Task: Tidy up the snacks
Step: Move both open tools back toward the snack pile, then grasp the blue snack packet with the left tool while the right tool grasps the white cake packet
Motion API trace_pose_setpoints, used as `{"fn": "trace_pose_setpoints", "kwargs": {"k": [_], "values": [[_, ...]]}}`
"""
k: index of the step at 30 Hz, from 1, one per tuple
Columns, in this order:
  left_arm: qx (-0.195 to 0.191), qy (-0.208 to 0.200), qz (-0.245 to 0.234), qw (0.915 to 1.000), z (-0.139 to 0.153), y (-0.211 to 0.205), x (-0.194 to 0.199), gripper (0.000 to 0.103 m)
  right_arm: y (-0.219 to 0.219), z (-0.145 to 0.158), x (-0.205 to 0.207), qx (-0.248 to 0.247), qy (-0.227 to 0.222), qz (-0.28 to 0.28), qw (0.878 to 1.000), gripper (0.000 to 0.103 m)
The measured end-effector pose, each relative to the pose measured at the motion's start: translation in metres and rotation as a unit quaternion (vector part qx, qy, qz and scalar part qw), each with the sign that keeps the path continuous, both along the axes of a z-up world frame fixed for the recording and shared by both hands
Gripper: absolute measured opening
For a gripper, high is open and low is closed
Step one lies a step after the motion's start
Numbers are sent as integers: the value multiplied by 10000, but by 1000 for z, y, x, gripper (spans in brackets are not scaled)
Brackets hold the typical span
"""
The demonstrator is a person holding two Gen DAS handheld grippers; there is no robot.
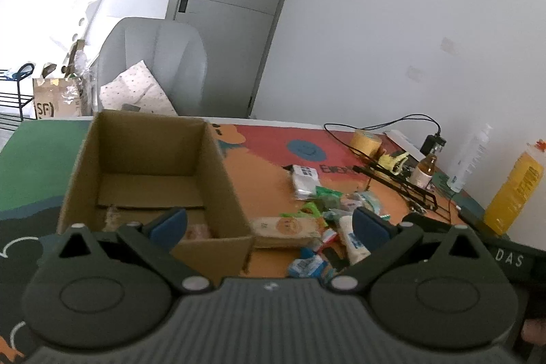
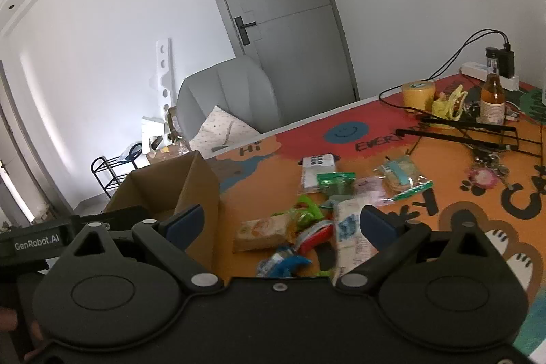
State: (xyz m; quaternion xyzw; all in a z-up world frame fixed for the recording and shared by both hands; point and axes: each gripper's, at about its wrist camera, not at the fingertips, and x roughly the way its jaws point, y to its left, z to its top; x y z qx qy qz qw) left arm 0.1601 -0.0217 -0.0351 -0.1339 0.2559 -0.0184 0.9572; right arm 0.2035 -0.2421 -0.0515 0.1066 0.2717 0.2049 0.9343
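Observation:
An open cardboard box (image 1: 218,159) stands on the colourful table mat; it also shows in the right wrist view (image 2: 201,190). One wrapped snack (image 1: 199,231) lies at its bottom. A pile of snack packets (image 1: 327,214) lies to the right of the box: a beige biscuit pack (image 2: 262,232), a white pack (image 2: 319,173), green, red and blue wrappers (image 2: 336,181). My left gripper (image 1: 269,220) is open and empty above the box's near right corner. My right gripper (image 2: 281,220) is open and empty above the pile.
At the back right stand a yellow tape roll (image 2: 418,94), a brown bottle (image 2: 493,98), a black wire rack (image 2: 467,132), cables and a yellow bottle (image 1: 515,190). A key bunch (image 2: 484,174) lies right. A grey chair (image 1: 153,63) stands behind the table.

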Motion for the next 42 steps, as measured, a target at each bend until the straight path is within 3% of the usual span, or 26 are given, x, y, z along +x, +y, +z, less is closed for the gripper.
{"fn": "trace_pose_setpoints", "kwargs": {"k": [19,28,38,40,41,42], "values": [[-112,369,-365,9986,-34,-57,16,97,-49,-32,6,-115,311,-18,9994,97],[-247,828,-505,9950,-64,-73,41,72,-61,-52,14,-214,568,-43,9981,77],[-279,1208,-584,9906,-90,-91,60,51,-72,-72,29,-100,783,-140,9968,71],[-302,1265,-576,9898,-94,-91,61,40,-70,-76,30,-65,798,-115,9967,70],[-322,1293,-559,9895,-96,-90,62,28,-68,-77,31,-54,812,-98,9966,70],[-383,1270,-547,9897,-97,-89,61,27,-67,-79,32,-42,825,-84,9965,70]]}}
